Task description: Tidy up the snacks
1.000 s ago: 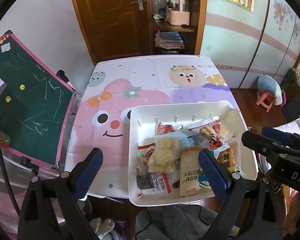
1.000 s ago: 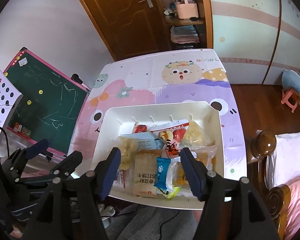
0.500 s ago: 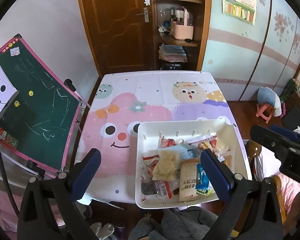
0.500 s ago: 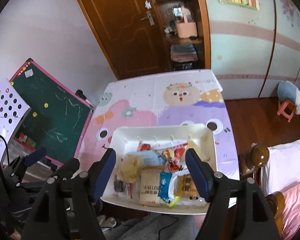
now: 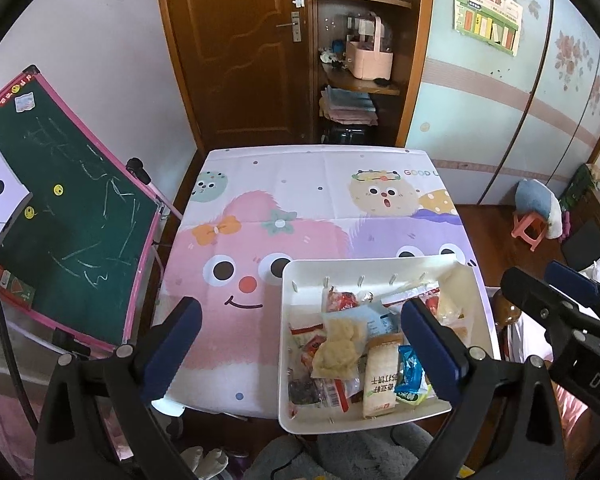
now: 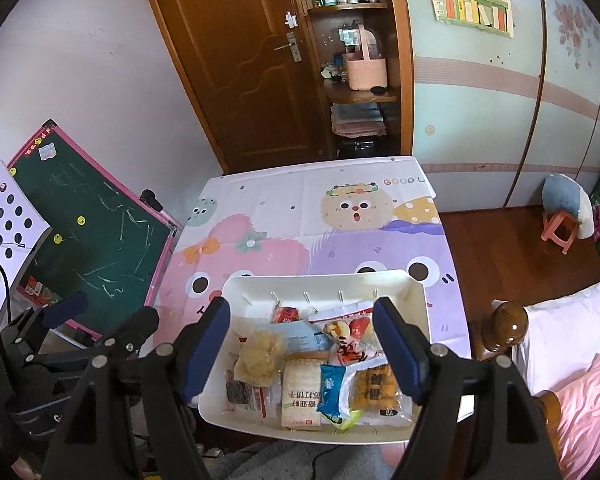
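Observation:
A white tray (image 5: 300, 276) sits at the near right of the table and also shows in the right wrist view (image 6: 236, 284). It holds several snack packets: a pale puffed snack bag (image 5: 338, 346) (image 6: 260, 356), a beige cracker pack (image 5: 380, 380) (image 6: 300, 394), a blue packet (image 5: 410, 372) (image 6: 332, 390), a fried-snack bag (image 6: 376, 392) and red packets (image 5: 340, 300). My left gripper (image 5: 302, 354) is open and empty, high above the table's near edge. My right gripper (image 6: 306, 352) is open and empty, high above the tray.
The table wears a cartoon-print cloth (image 5: 292, 200) (image 6: 284, 216). A green chalkboard (image 5: 60, 208) leans at the left. A wooden door and a shelf with a pink basket (image 5: 370, 56) stand behind. A bed post (image 6: 508, 324), bedding and a pink stool (image 6: 560, 228) are at the right.
Both grippers have risen and pulled back from the tray, so the table and tray look smaller and more of the room shows. Both stay open and empty.

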A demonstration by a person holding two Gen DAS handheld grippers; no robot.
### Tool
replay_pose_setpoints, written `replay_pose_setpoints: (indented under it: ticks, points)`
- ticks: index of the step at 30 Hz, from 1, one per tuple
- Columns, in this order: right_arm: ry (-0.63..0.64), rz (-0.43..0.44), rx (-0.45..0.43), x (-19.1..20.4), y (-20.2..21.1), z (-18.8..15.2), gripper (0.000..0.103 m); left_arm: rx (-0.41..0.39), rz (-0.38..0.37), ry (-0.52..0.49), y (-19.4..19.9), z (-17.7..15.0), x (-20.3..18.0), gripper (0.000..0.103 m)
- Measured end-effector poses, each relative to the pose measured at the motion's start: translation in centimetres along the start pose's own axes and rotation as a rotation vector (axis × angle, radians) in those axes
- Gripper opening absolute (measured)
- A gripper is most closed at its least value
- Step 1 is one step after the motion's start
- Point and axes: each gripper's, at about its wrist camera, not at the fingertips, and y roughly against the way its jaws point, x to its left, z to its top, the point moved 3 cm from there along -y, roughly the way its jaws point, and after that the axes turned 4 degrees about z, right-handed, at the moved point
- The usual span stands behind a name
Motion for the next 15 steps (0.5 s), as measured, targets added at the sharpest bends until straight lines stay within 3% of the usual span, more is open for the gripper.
replay_pose_setpoints:
  ticks: [15]
  points:
    - [-0.021,-0.043,-0.005,0.4,-1.0,0.8,0.074,0.022,-0.018,-0.026,-1.5,1.3,0.2,0.099]
